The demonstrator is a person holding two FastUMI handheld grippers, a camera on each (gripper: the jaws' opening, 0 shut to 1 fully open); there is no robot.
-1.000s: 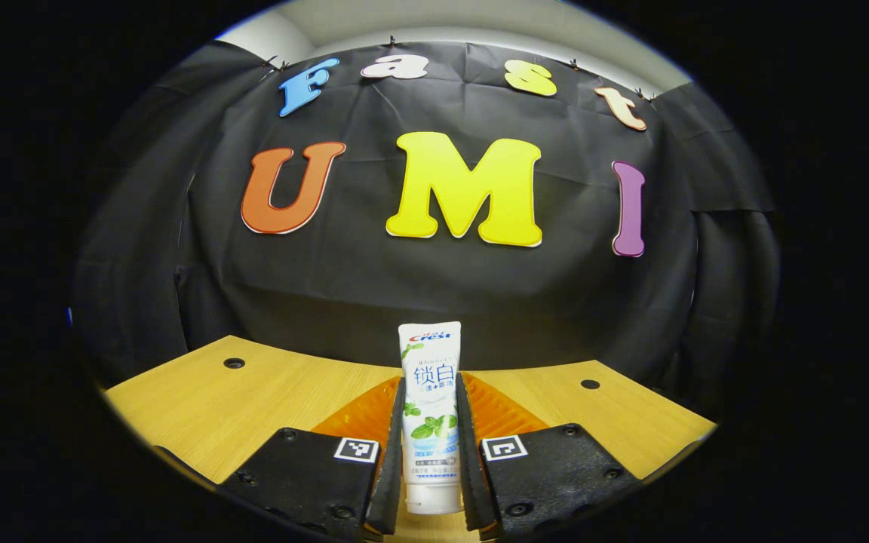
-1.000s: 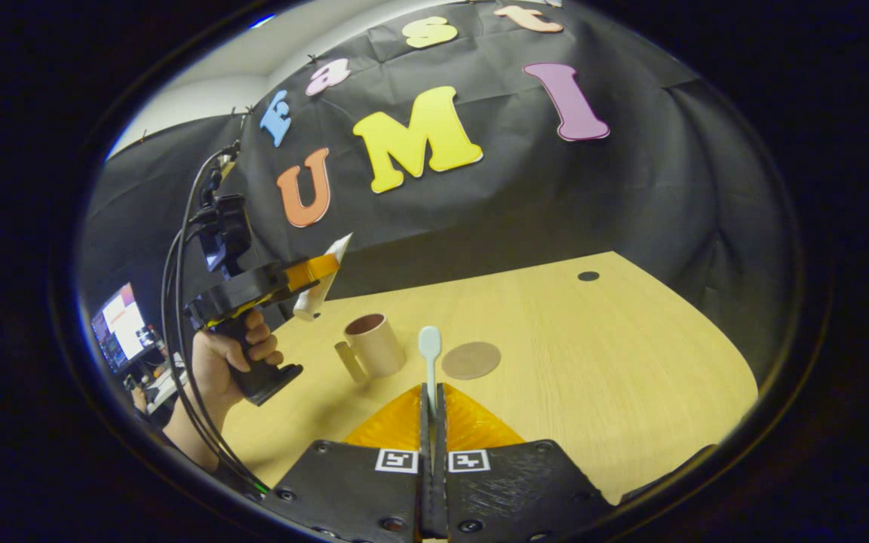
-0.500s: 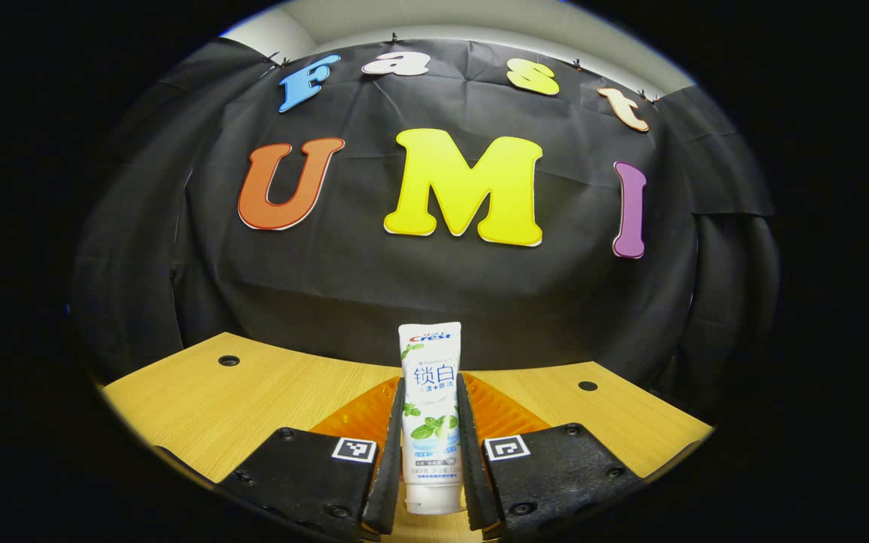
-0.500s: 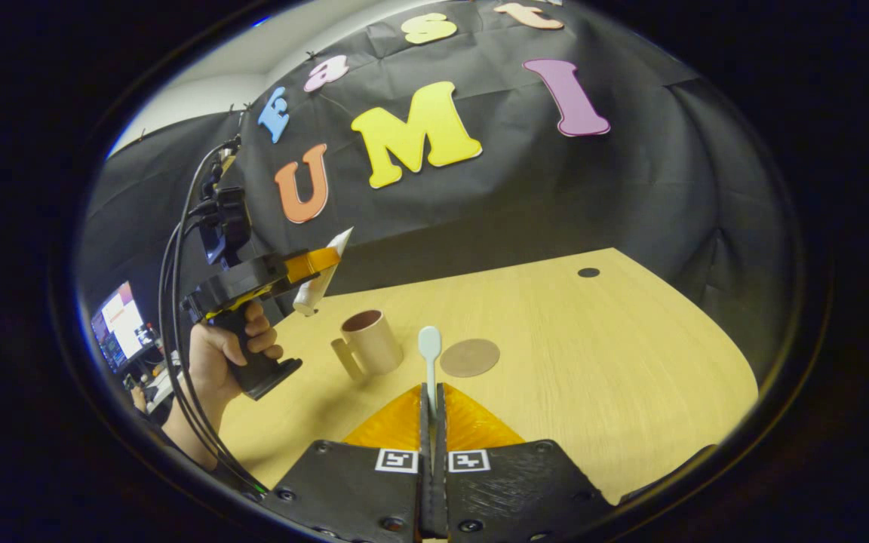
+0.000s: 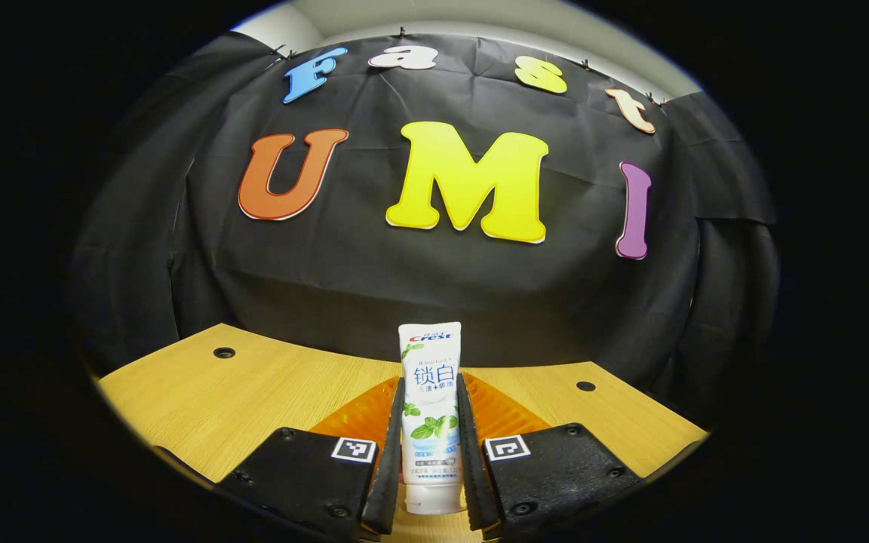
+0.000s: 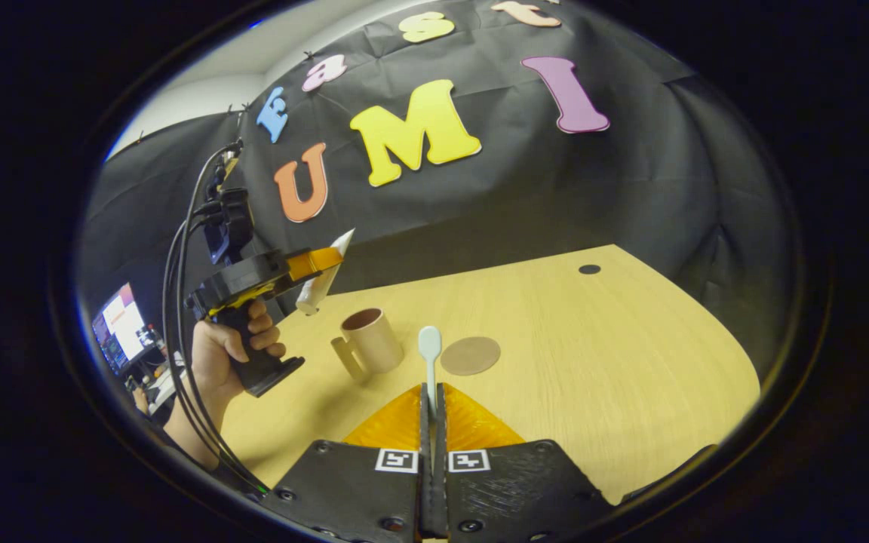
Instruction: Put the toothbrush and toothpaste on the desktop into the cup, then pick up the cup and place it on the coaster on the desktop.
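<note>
My left gripper (image 5: pixel 430 452) fingers clamp the toothpaste (image 5: pixel 430 407) upright between them, while my right gripper (image 6: pixel 432 422) fingers pinch the toothbrush (image 6: pixel 429 360), head pointing out above the counter (image 6: pixel 593 362).

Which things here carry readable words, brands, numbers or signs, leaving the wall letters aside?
Toothpaste tube: printed brand and text on its front; a label, so not quoted; the fine lines are too small to read.
Square markers on the left gripper and right gripper: coded patterns, no words.
Monitor: too blurred to read.
Cup, coaster, toothbrush: no text visible.
</note>
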